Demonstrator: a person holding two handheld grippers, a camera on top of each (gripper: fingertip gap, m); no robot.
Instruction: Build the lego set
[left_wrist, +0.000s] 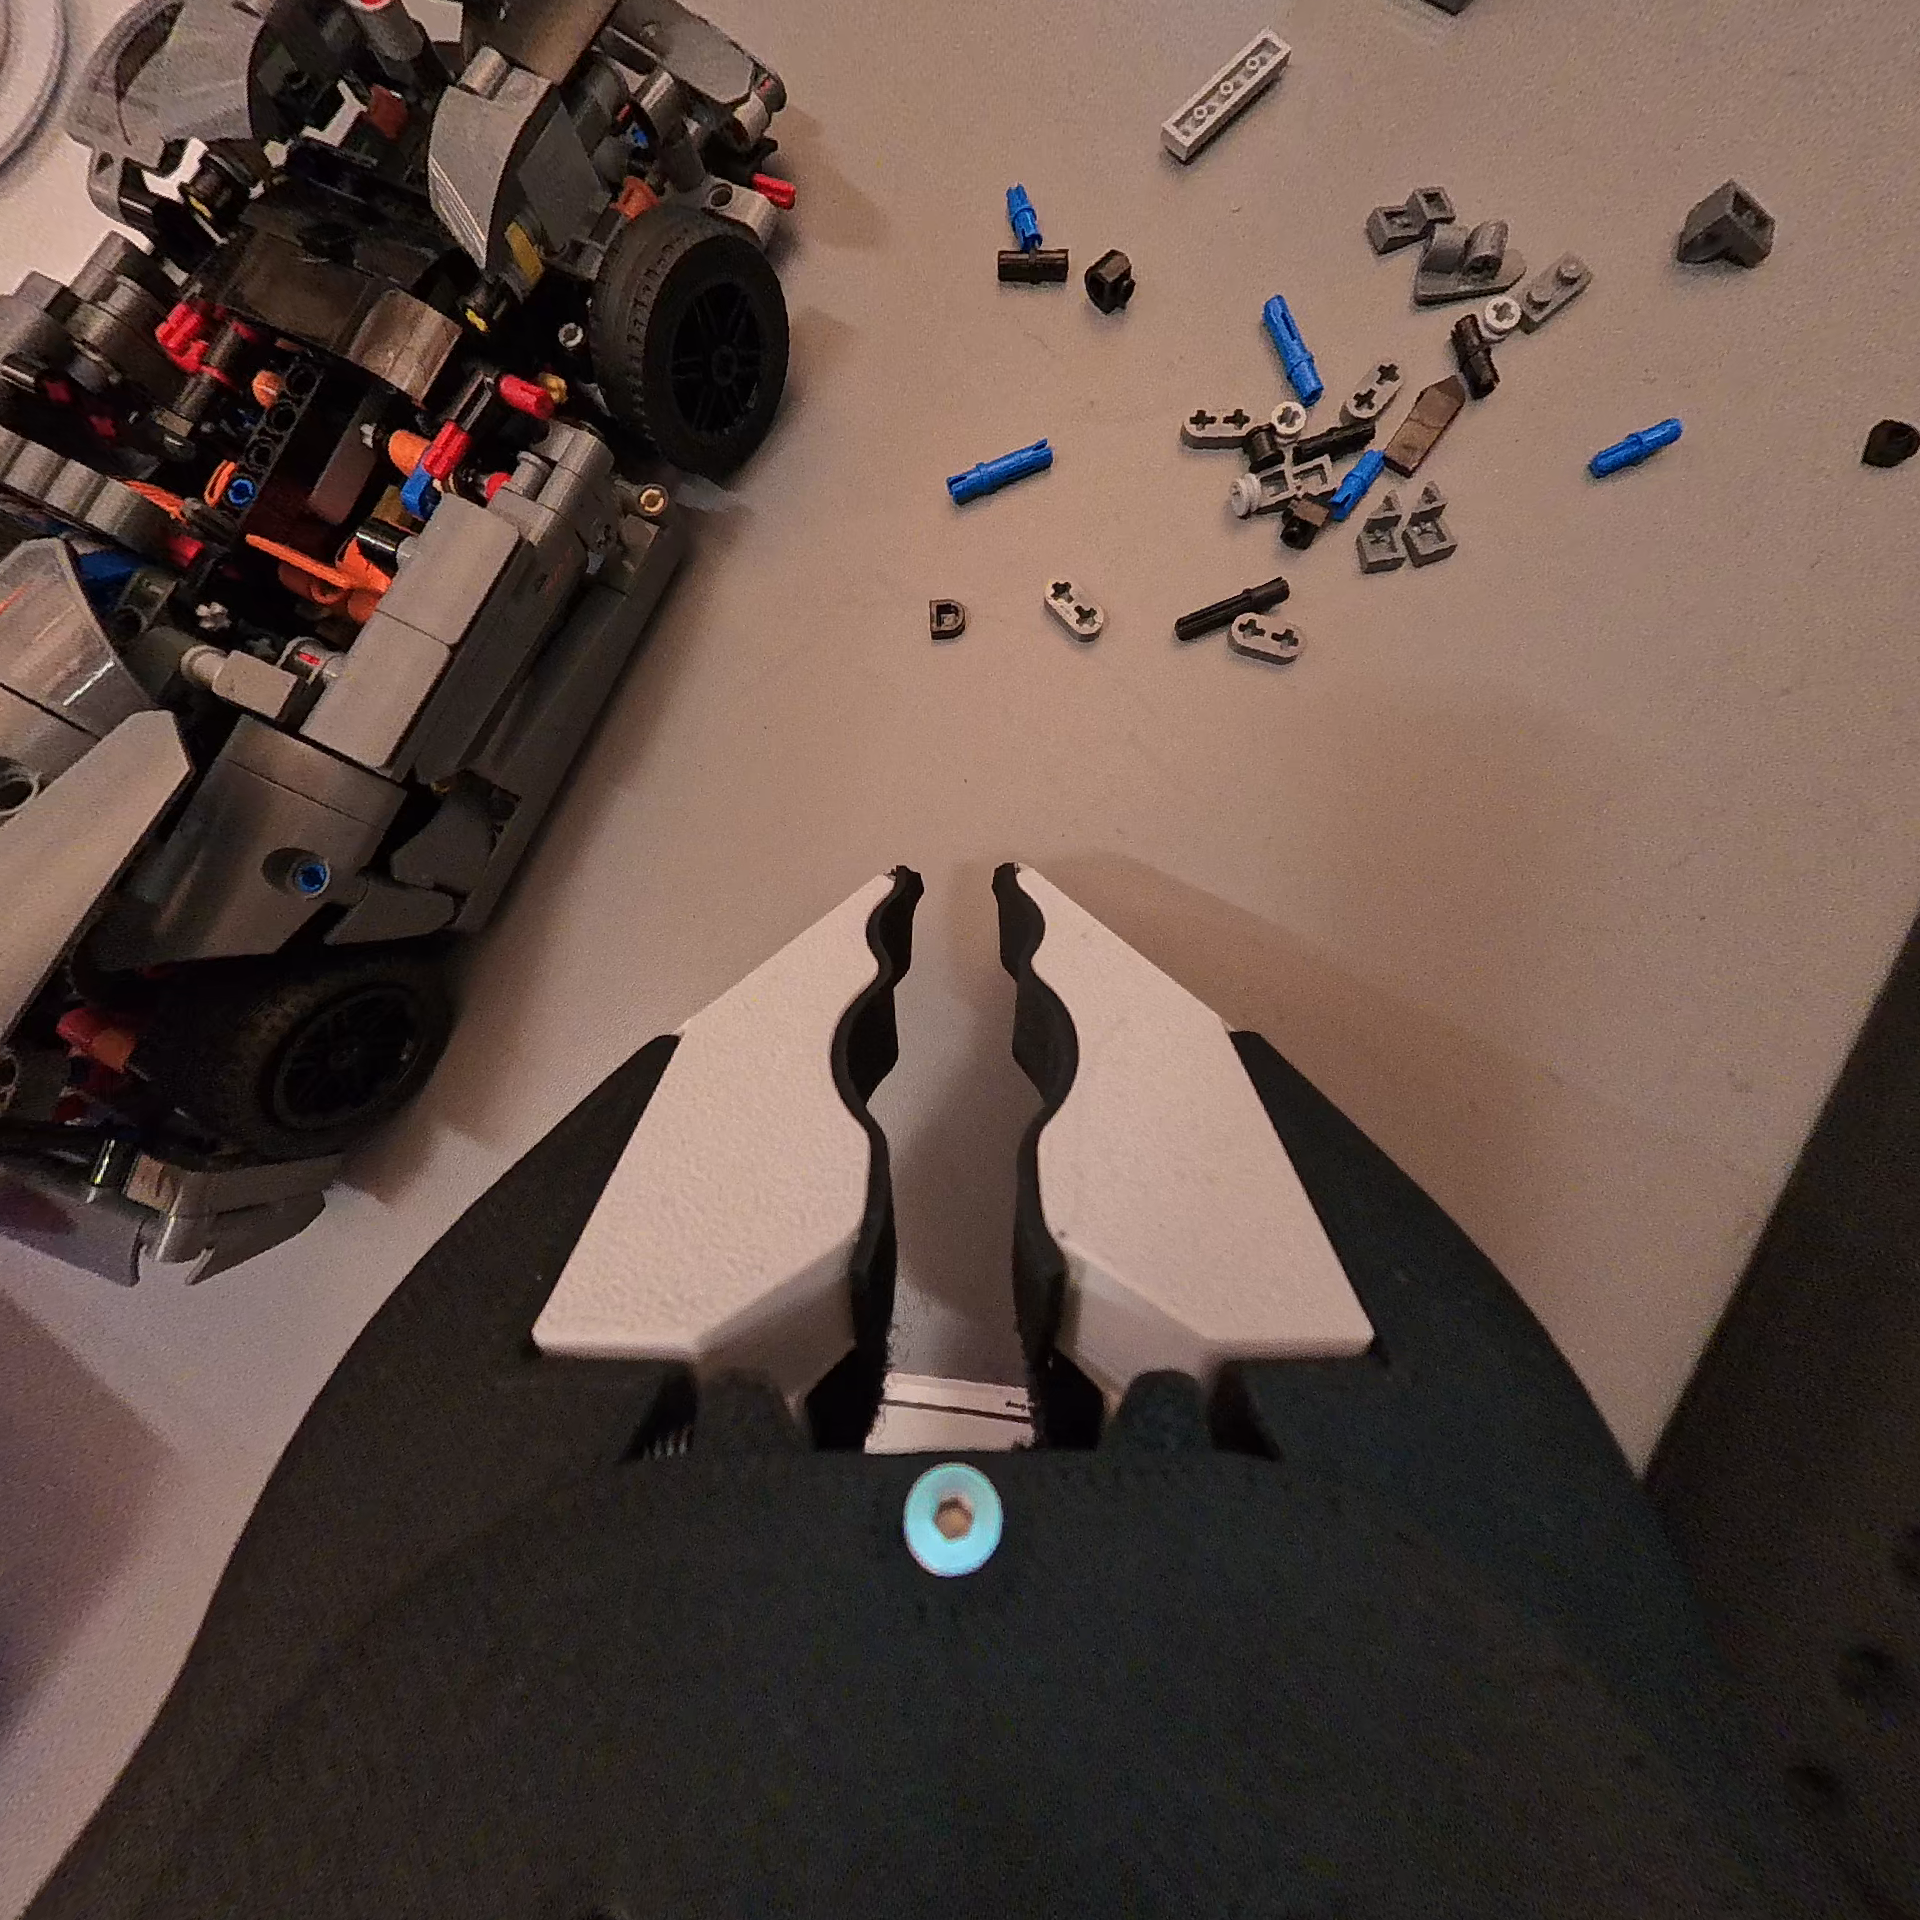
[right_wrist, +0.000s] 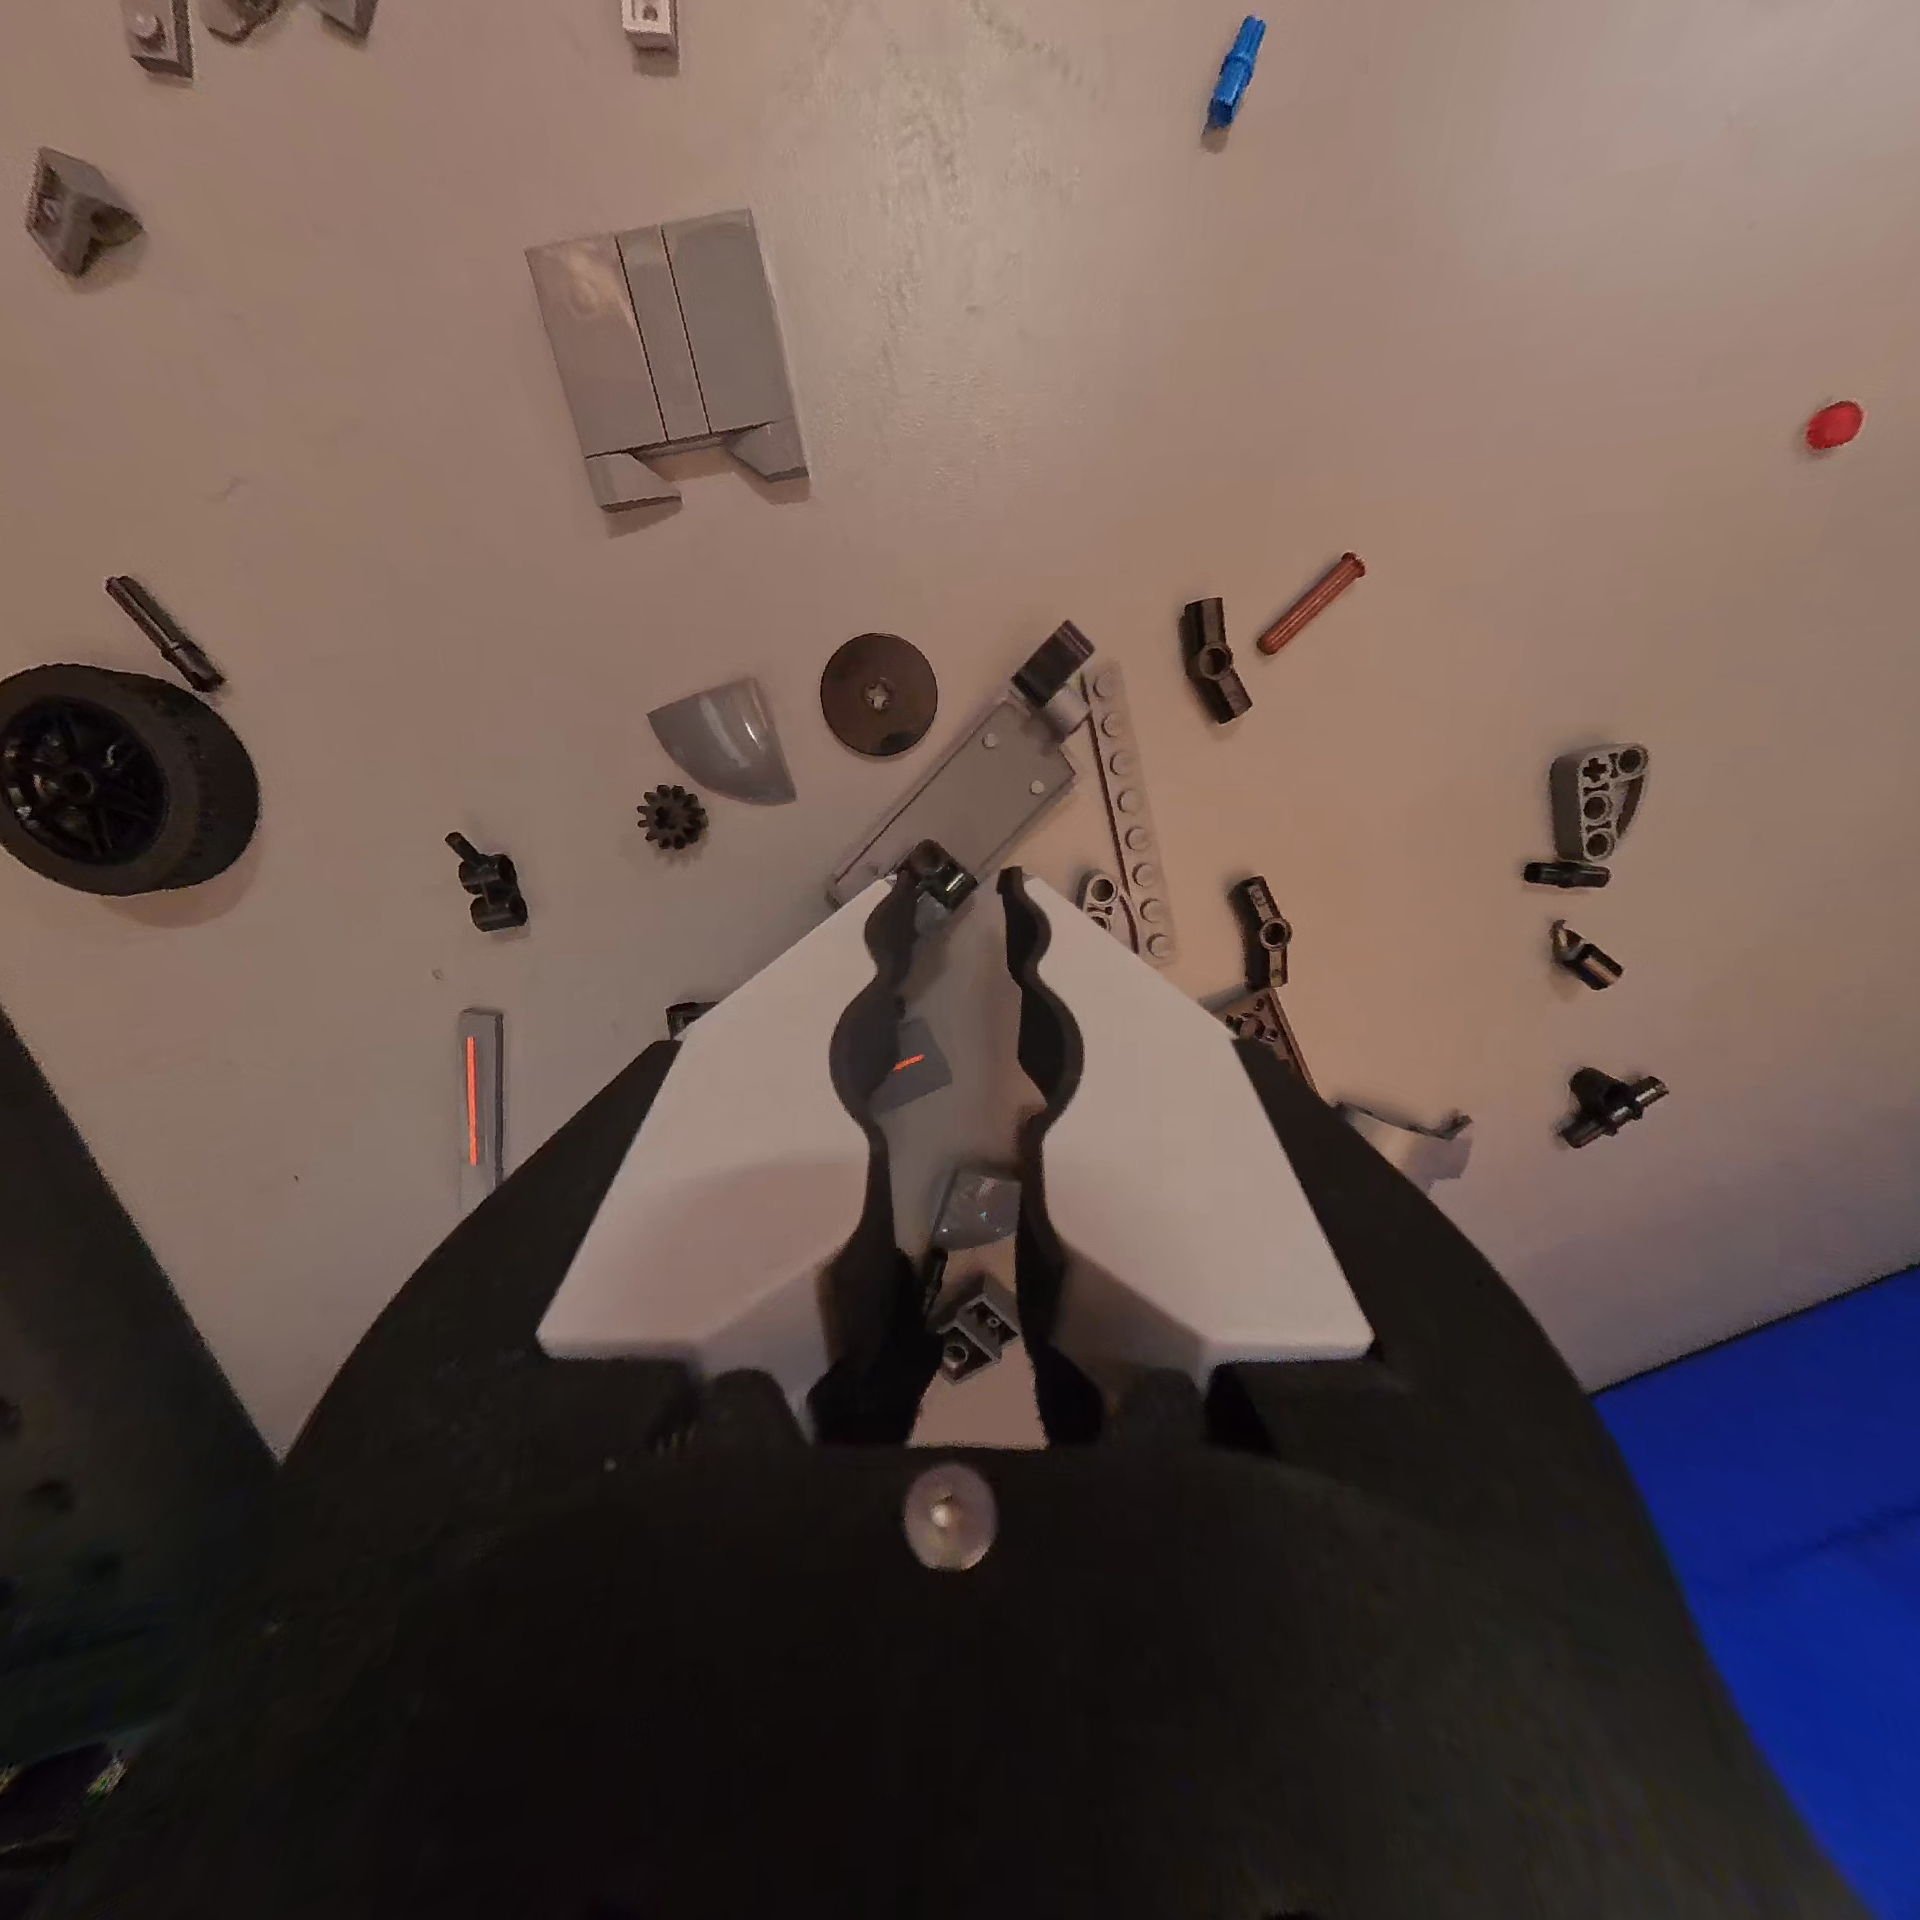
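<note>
Left claw (left_wrist: 956, 883) hovering narrowly parted and empty just right of the half-built lego car (left_wrist: 343, 540) lying on the counter (left_wrist: 1247, 831), loose blue pins (left_wrist: 997, 473) scattered beyond, right claw (right_wrist: 951, 883) slightly parted over a grey plate (right_wrist: 966, 795), gripping nothing.

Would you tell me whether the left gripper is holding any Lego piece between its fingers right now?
No, the left gripper hovers with a narrow gap between its fingers, and only the bare table shows through that gap.
</note>
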